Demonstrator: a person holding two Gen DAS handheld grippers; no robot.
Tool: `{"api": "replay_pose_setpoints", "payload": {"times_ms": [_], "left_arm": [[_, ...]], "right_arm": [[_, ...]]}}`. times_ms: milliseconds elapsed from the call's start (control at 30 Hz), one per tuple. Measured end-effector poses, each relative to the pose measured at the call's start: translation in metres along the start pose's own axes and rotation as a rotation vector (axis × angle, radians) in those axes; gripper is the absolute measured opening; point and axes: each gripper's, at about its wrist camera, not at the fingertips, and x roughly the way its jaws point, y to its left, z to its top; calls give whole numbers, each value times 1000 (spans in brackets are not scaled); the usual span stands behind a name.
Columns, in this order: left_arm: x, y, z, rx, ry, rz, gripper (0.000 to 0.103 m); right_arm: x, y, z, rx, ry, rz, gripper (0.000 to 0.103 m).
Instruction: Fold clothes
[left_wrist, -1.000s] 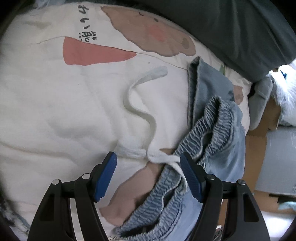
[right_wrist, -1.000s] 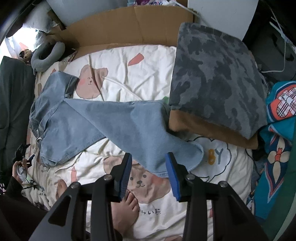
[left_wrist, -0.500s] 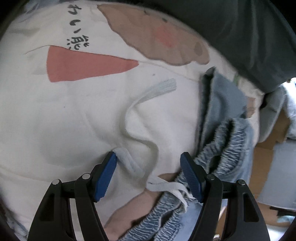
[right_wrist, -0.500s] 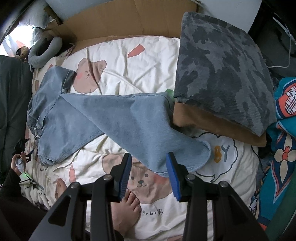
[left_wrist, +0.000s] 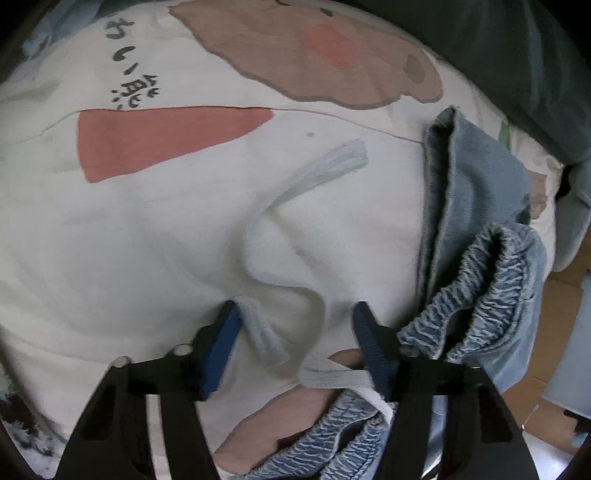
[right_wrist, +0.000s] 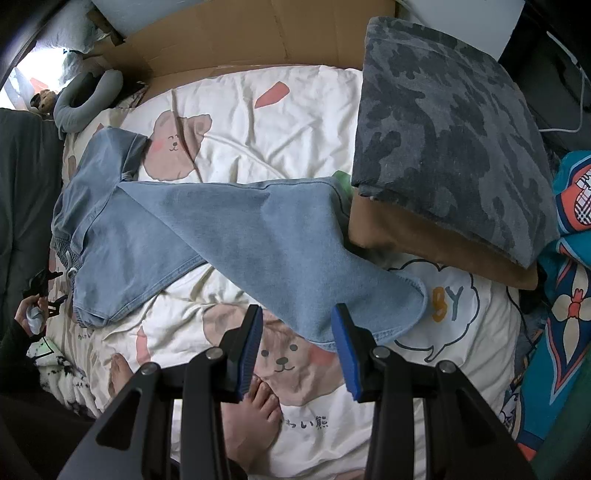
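Left gripper (left_wrist: 293, 325) is closing its jaws around the white drawstring (left_wrist: 266, 334) at lower centre, pads not yet pressing. Right gripper (right_wrist: 297, 343) is hanging unclenched, empty, just below one pair of jeans (right_wrist: 221, 229) sprawling across mid-frame.

Bear-print sheet (right_wrist: 229, 155), camouflage cushion (right_wrist: 450, 133), flattened cardboard (right_wrist: 236, 33), grey neck pillow (right_wrist: 85, 99), bare foot (right_wrist: 255, 417)
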Motion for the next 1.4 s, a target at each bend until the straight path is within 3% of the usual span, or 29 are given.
{"api": "replay_pose_setpoints", "payload": {"times_ms": [100, 167, 333, 733, 1033, 1233, 1400], "left_arm": [[-2, 5, 1, -7, 10, 34, 34], [-5, 10, 1, -18, 15, 22, 16], [-18, 20, -3, -15, 13, -14, 6], [-66, -2, -22, 92, -2, -86, 4], [-125, -79, -47, 328, -14, -187, 4], [-133, -126, -58, 432, -10, -224, 4], [-139, -162, -85, 537, 12, -224, 4]], "right_arm": [[1, -1, -1, 4, 0, 6, 37], [2, -1, -2, 7, -1, 9, 37], [7, -3, -3, 19, 1, 23, 37], [17, 1, -5, 42, -19, 71, 37], [23, 2, -6, 69, -40, 114, 37], [20, -1, -4, 73, -57, 123, 37], [15, -4, 0, 75, -74, 126, 37]]}}
